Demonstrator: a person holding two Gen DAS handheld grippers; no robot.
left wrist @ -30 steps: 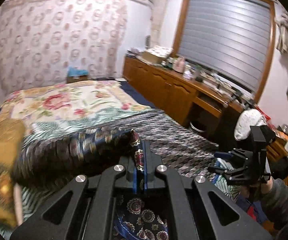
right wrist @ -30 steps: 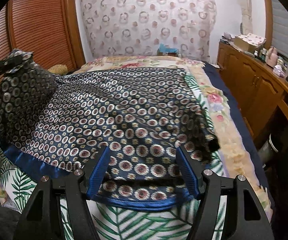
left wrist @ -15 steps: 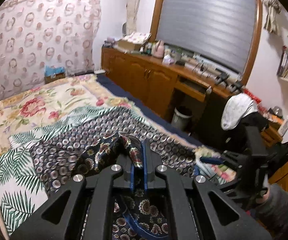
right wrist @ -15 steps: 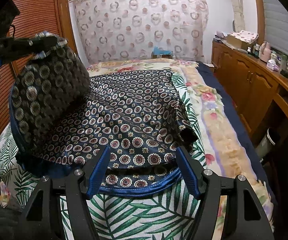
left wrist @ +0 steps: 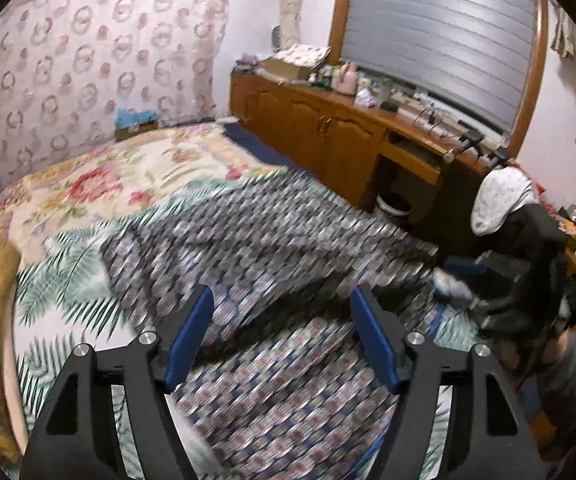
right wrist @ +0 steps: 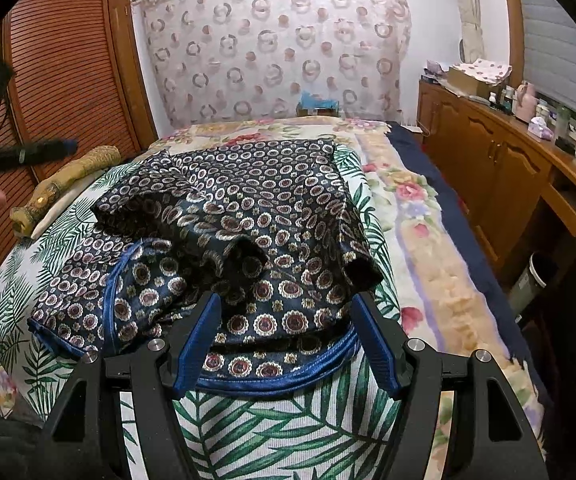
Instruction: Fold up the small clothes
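A bedroom: a bed (right wrist: 416, 240) covered by a flowered blanket (left wrist: 99, 184) and, nearer the cameras, a white sheet printed with green palm leaves (right wrist: 271, 424); behind it hangs a curtain with ring patterns (right wrist: 279, 48), to one side stands a slatted wooden door (right wrist: 59, 64), and along the other wall runs a low wooden cabinet (right wrist: 500, 168) cluttered with small bottles and boxes under a shuttered window (left wrist: 440, 28). The dark blue garment (right wrist: 239, 232), patterned with round medallions and edged in bright blue trim, lies on the palm-leaf sheet, folded over itself in a loose, rumpled heap with one flap lying across its middle. The right claw (right wrist: 285, 340) hangs just over the garment's near hem with its blue pads well apart, gripping nothing; the trimmed edge shows between them, below. The left claw (left wrist: 281, 336) has just been opening, and its pads now stand wide apart with the cloth loose beneath them rather than pinched; that view is smeared by motion, so finer detail of the fabric cannot be told. In the left view the right claw appears at the right edge, held by a person's grey sleeve (left wrist: 568, 372). A yellowish roll pillow (right wrist: 63, 184) lies at the bed's far left side.
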